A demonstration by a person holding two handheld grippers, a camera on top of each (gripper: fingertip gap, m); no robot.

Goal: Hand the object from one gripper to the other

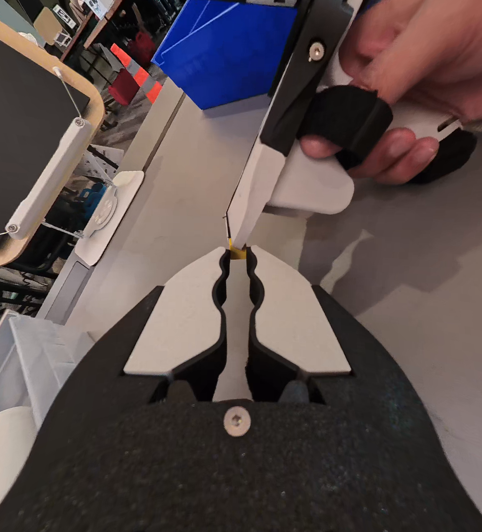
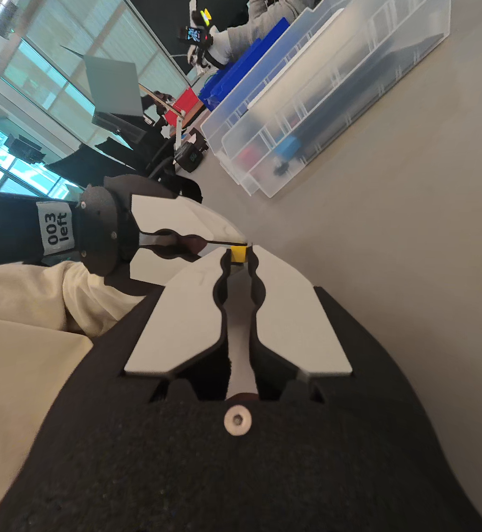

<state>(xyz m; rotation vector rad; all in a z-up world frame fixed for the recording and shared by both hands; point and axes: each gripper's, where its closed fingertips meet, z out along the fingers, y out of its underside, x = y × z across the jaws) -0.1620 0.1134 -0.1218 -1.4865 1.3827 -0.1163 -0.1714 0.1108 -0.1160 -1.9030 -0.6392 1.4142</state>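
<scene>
Both tongs meet on one small yellow block [image 2: 238, 254], held in the air above the grey counter [image 2: 392, 288]. The right tongs [image 2: 238, 252] are clenched on the block, which sits between their very tips with the black pads pressed to its two sides. The left tongs [image 1: 237, 254] come at the block crosswise; in their own view it sits in the narrow gap at their tips, and in the right wrist view their fingers [image 2: 193, 221] lie nearly together with the tips at the block's upper edge, so they appear to be pinching it too, though how firmly I cannot tell. A hand [image 1: 424, 72] grips the right tool's handle, up and to the right of the block, one finger through a black strap. A cream sleeve [image 2: 32, 302] lies left of the block, behind the left tool. Well beyond the block, clear compartment bins [image 2: 320, 115] stand on the counter, with small red and blue items inside. In the left wrist view a blue bin [image 1: 222, 57] stands on the counter far beyond the block, and a clear bin [image 1: 18, 359] sits at lower left.
</scene>
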